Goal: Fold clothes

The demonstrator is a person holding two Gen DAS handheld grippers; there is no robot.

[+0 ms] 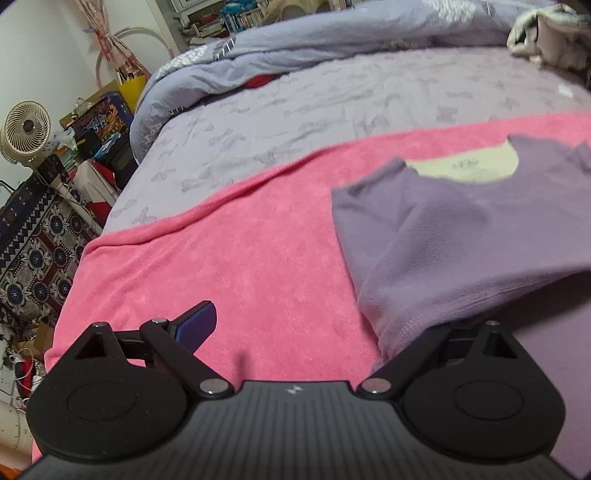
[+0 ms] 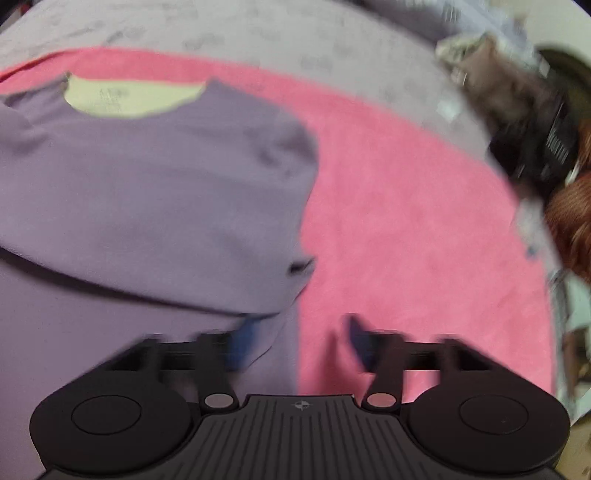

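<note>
A purple shirt (image 1: 461, 229) with a pale yellow inner neck lies on a pink blanket (image 1: 240, 258) on the bed. Its near hem is folded up over the body. My left gripper (image 1: 317, 325) is open at the shirt's near left corner; its right finger is hidden under the cloth and its left finger (image 1: 195, 325) lies bare on the blanket. In the blurred right wrist view the shirt (image 2: 147, 177) fills the left side. My right gripper (image 2: 299, 343) is open at the shirt's near right edge, the left finger (image 2: 243, 343) against the cloth.
A lavender sheet (image 1: 295, 110) and a bunched grey-blue duvet (image 1: 314, 40) lie beyond the blanket. A crumpled garment (image 1: 550, 33) sits at the far right. A fan (image 1: 26, 129) and clutter stand left of the bed. Dark objects (image 2: 535, 140) lie at the bed's right edge.
</note>
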